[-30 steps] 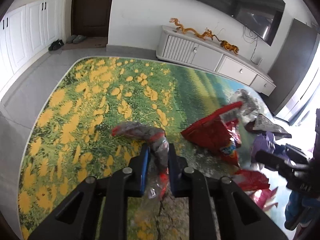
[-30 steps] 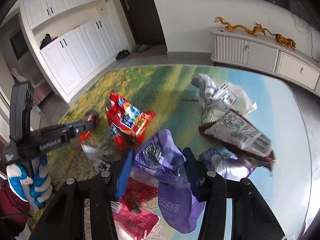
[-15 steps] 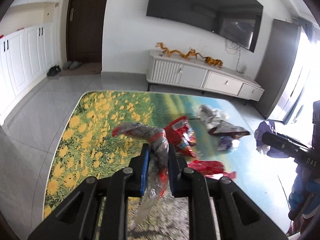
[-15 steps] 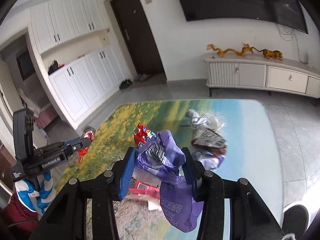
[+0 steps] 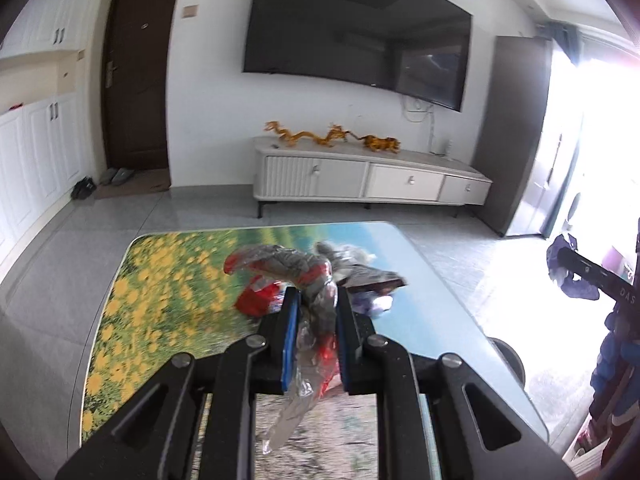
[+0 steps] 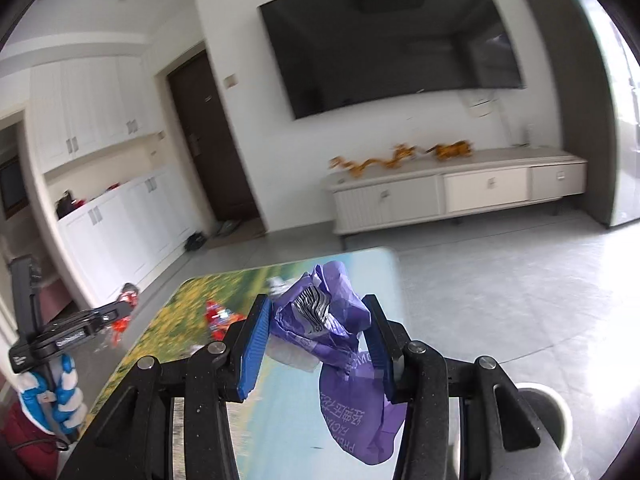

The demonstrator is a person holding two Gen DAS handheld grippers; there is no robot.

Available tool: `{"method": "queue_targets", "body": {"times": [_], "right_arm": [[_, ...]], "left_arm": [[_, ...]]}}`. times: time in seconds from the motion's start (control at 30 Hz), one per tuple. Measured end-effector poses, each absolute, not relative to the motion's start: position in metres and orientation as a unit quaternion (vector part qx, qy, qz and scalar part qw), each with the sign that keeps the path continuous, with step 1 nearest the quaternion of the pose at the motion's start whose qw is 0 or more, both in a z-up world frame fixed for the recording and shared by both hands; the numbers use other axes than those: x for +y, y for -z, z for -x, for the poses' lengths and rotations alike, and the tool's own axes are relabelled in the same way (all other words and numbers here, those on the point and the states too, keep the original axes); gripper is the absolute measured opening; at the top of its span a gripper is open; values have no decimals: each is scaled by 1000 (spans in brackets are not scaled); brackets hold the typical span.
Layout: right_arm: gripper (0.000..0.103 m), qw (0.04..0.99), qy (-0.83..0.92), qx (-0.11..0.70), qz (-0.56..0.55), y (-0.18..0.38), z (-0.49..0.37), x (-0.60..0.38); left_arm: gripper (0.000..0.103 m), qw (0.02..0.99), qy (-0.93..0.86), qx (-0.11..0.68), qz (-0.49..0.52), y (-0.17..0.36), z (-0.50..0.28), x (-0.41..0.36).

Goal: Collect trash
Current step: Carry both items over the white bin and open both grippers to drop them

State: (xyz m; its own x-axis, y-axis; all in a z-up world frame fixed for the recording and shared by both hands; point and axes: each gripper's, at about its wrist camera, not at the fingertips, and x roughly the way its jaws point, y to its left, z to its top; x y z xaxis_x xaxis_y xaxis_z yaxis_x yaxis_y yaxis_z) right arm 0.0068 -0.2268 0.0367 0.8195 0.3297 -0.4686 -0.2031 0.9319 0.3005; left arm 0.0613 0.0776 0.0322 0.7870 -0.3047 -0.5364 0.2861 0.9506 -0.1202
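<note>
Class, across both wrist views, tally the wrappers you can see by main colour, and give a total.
Red: 2, twisted wrapper in left jaws, bag on table
Silver: 1, crumpled wrapper
Brown: 1, flat wrapper
Purple: 2, large wrapper in right jaws, scrap on table
Total: 6

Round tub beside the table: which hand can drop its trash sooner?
Probably right. The right gripper holds the purple wrapper with the tub just beside it; the left gripper's red-grey wrapper looks farther away.
</note>
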Motion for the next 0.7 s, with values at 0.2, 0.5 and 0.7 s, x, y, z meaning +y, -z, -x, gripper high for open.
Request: {"method": "queue_targets", "body": {"times": [0.2,0.5,0.7], "right_arm": [[43,955,-80,249,-140,-35,17,-279],[43,946,-13,273,-175,2,30,-345],[43,930,15,305,-205,38,32,-384]], "left_arm": [[16,939,198,281,-15,-44,-51,22],[16,917,261,290,-85,-41,-42,-86],[16,890,307,310,-134,-23,-37,-162]]}}
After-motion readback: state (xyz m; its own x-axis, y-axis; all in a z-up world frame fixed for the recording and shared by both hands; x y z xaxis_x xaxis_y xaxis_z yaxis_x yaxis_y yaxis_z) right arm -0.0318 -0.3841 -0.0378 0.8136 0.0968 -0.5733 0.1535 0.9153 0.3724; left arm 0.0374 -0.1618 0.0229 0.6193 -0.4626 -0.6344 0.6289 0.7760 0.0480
